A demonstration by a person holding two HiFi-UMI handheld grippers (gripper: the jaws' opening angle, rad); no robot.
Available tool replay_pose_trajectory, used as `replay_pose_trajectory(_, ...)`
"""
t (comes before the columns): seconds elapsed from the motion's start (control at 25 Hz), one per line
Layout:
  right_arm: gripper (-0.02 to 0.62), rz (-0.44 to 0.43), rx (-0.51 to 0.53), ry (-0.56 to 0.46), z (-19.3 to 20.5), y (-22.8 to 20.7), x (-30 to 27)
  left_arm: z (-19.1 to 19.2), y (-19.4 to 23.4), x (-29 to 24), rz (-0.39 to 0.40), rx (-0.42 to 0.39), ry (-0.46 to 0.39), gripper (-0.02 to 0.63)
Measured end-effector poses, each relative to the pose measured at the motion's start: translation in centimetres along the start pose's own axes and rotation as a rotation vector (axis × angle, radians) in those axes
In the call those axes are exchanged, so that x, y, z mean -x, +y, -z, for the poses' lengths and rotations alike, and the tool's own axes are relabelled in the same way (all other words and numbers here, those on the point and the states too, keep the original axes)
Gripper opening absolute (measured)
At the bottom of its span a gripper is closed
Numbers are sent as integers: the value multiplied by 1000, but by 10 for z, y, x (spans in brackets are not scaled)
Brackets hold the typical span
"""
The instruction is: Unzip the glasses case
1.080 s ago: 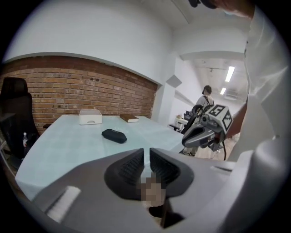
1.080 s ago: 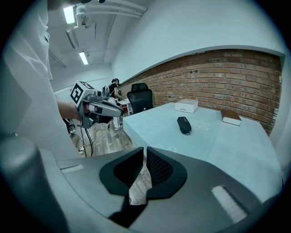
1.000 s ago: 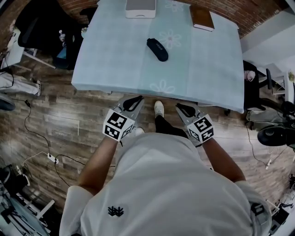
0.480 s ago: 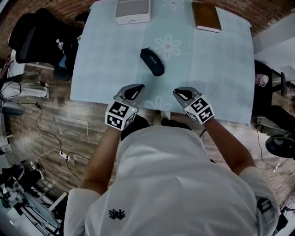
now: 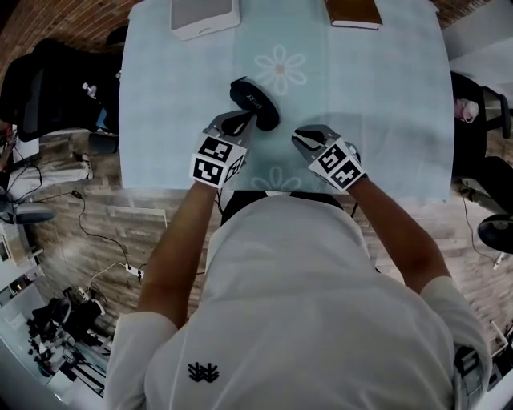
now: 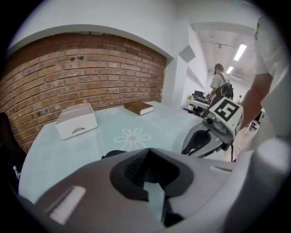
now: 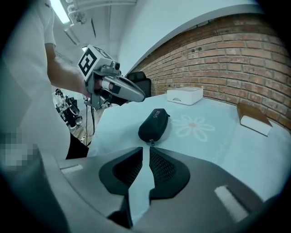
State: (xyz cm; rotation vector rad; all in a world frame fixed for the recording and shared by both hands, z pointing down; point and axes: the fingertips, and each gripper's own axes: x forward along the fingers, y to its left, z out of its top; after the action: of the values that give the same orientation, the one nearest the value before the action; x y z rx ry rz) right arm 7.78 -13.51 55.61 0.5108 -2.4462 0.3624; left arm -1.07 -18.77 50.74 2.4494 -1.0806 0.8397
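We hold both tools low over the near part of the tabletop, with the black glasses case just beyond them.

Nearest to us, the left tool sits at centre-left of the head view, its jaws drawn together on nothing. Its tip is just beside the near side of the case, and we cannot tell whether they touch. The right tool sits to the right of centre, apart from the case. Its jaws are all but together, with only a sliver of tabletop showing between them. The case lies closed in the upper middle, with its zip pull at the end facing the right tool. Beyond it is a printed flower. At the top edge are a white box on the left and a brown book on the right.
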Motion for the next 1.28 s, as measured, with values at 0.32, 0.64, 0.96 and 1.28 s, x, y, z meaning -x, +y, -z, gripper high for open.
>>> replay_pose_trajectory(0.32, 43, -4, 28, 52, 12, -9, -27, 14, 10, -46, 45, -115, 99, 55)
replay_pose_trajectory(0.64, 51, -18, 172, 113, 12, -11, -57, 15, 3, -60, 78, -150, 125, 55)
replay_pose_trajectory(0.96, 54, -30, 221, 178, 13, -13, -73, 16, 5, -58, 90, -135, 112, 55)
replay_pose_trajectory(1.28, 51, -46, 204, 179, 12, -12, -74, 17, 5, -55, 99, -124, 98, 55)
